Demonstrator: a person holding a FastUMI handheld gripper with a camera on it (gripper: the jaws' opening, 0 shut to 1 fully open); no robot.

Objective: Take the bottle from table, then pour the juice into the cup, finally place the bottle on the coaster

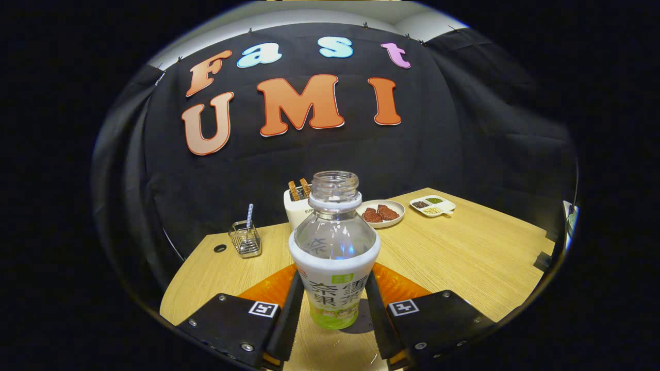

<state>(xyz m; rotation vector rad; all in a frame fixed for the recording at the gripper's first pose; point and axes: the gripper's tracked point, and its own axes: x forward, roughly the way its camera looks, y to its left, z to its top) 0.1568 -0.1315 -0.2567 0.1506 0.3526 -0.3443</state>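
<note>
Clear plastic with a white printed sleeve: that is the bottle [334, 257], uncapped, standing upright on the counter [464, 257] between the two fingers of my tongs [332, 309] at the bottom centre of the frame. The fingers sit close against the label on either side, though I cannot tell whether both really press on it or there is still a sliver of gap. I judge this to be the first step, taking the bottle; next I need a firm squeeze and a straight lift, keeping the open mouth level so nothing spills. The cup and the coaster I cannot pick out with certainty. Beyond the bottle, at mid-frame, a white holder [296, 208] with brown sticks stands half hidden behind it; to its right a round plate [381, 213] of reddish pieces, then a small divided dish [433, 205]. Left of centre stands a wire caddy [246, 239]. The counter is pale wood grain, with black cloth hanging behind.
</note>
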